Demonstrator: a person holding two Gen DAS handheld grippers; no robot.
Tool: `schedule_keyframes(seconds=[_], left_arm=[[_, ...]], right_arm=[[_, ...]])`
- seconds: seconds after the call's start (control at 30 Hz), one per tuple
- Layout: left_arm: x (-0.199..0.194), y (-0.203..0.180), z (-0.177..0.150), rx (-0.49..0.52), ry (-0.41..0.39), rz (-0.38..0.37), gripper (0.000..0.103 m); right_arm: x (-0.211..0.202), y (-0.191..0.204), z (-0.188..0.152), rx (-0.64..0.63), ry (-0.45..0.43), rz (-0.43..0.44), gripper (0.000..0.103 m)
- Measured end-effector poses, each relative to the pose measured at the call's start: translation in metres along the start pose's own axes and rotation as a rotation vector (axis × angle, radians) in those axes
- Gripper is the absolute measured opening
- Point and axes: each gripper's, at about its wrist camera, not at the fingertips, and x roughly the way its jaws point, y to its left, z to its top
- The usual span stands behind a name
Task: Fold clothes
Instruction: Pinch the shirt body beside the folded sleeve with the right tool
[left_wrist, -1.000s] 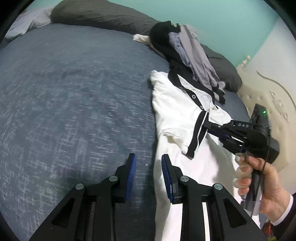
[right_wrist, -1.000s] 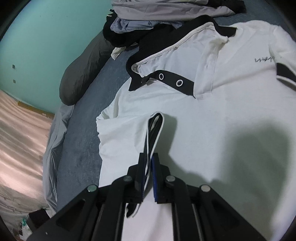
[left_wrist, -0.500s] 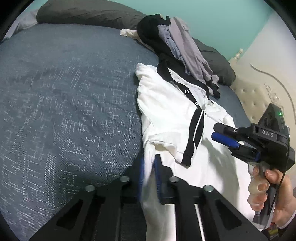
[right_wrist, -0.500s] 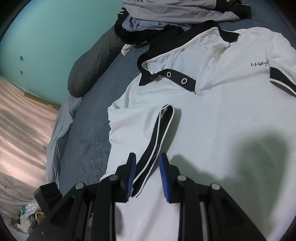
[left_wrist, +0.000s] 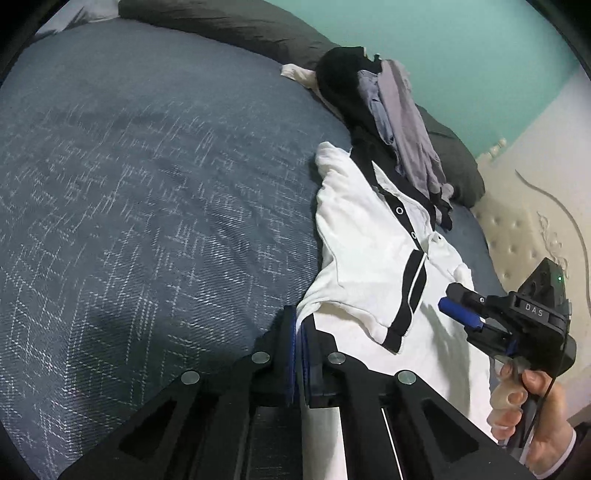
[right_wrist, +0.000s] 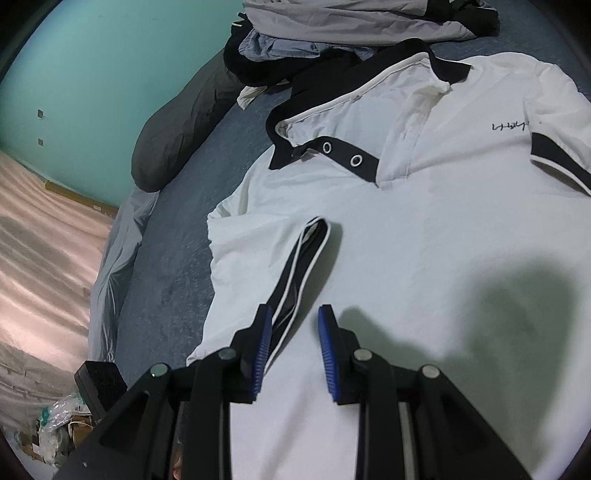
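Teal wall (left_wrist: 461, 44), grey-blue bed (left_wrist: 147, 184)

White letters "DAS" stand on the black body of the right claw (left_wrist: 456, 312), seen from the left wrist view. On the chest of the white polo shirt (right_wrist: 424, 229) is a small black handwritten-style mark, too scrawled to read. No other text shows.

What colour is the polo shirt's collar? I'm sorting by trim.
Black, edged with a thin white line; the collar shows best in the right wrist view.
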Motion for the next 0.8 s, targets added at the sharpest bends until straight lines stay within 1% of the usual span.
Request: schedule_keyframes(seconds=[0.07, 0.1, 0.13, 0.17, 0.37, 0.5, 0.53, 0.57, 0.6, 0.63, 0.7, 0.73, 0.8], left_arm=[[0.001, 0.0, 0.001, 0.003, 0.006, -0.002, 0.003], [0.002, -0.002, 0.001, 0.01, 0.008, 0.001, 0.003], [0.002, -0.003, 0.001, 0.018, 0.007, 0.01, 0.003], [0.002, -0.005, 0.002, 0.022, 0.005, 0.013, 0.003], [0.007, -0.006, 0.003, 0.021, 0.01, 0.018, 0.005], [0.007, -0.006, 0.0, 0.032, 0.016, 0.028, 0.005], [0.007, -0.006, 0.0, 0.035, 0.017, 0.031, 0.005], [0.007, -0.006, -0.001, 0.036, 0.016, 0.032, 0.005], [0.007, -0.006, -0.001, 0.034, 0.017, 0.032, 0.005], [0.008, -0.006, -0.001, 0.034, 0.018, 0.033, 0.005], [0.009, -0.006, -0.001, 0.036, 0.019, 0.035, 0.005], [0.009, -0.006, -0.001, 0.036, 0.02, 0.035, 0.004], [0.01, -0.005, -0.001, 0.034, 0.021, 0.034, 0.004]], right_arm=[[0.001, -0.001, 0.004, 0.0, 0.002, -0.008, 0.027], [0.003, -0.001, 0.007, 0.002, 0.006, -0.013, 0.029], [0.004, -0.002, 0.009, 0.005, 0.009, -0.019, 0.039], [0.005, -0.004, 0.012, 0.016, 0.006, -0.028, 0.045], [0.013, -0.01, 0.038, 0.039, -0.041, -0.06, 0.046], [0.024, -0.014, 0.049, 0.065, -0.049, -0.033, 0.046], [0.026, -0.015, 0.05, 0.068, -0.051, -0.026, 0.043], [0.028, -0.016, 0.051, 0.073, -0.052, -0.014, 0.033], [0.03, -0.017, 0.051, 0.077, -0.052, -0.004, 0.027], [0.034, -0.017, 0.051, 0.074, -0.038, -0.007, 0.017], [0.038, -0.016, 0.049, 0.062, -0.022, -0.023, 0.011], [0.038, -0.017, 0.048, 0.058, -0.023, -0.027, 0.006], [0.035, -0.021, 0.047, 0.068, -0.04, -0.026, 0.003]])
